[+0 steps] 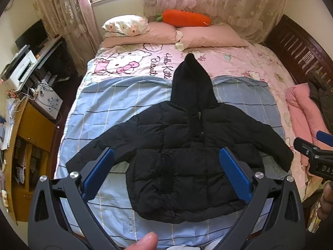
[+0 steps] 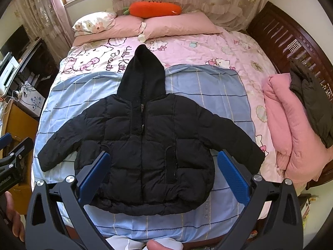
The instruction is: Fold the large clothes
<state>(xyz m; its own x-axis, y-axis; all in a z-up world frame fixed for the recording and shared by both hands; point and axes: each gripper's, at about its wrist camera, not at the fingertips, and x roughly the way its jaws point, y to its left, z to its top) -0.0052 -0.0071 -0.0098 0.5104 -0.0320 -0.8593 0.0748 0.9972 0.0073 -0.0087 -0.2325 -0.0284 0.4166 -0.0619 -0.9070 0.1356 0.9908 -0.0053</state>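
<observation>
A black hooded puffer jacket (image 1: 187, 156) lies spread flat, front up, on the blue checked sheet (image 1: 116, 108) covering the near half of the bed (image 2: 218, 48). Its sleeves angle out to either side and its hood points away toward the pillows, a layout that probably leaves each sleeve free to be folded inward first.

The left hand-held gripper (image 1: 166, 174) hangs above the jacket's hem with its blue pads spread wide and nothing between them. The right hand-held gripper (image 2: 163, 176) hovers likewise over the lower body of the jacket, jaws apart and empty (each one shows at the edge of the other's view, so they sit side by side). Neither touches the fabric.

Beyond the hood, ahead of both, lie pink pillows (image 1: 212, 37) and an orange carrot cushion (image 1: 186, 17). Off to the right of the right hand-held gripper, a rolled pink quilt (image 2: 291, 125) with a dark garment (image 2: 312, 108) on it sits near the jacket's right sleeve; it could crowd a wide sweep there. To the left, beyond the bed edge, stands a cluttered desk (image 1: 31, 66), well clear.
</observation>
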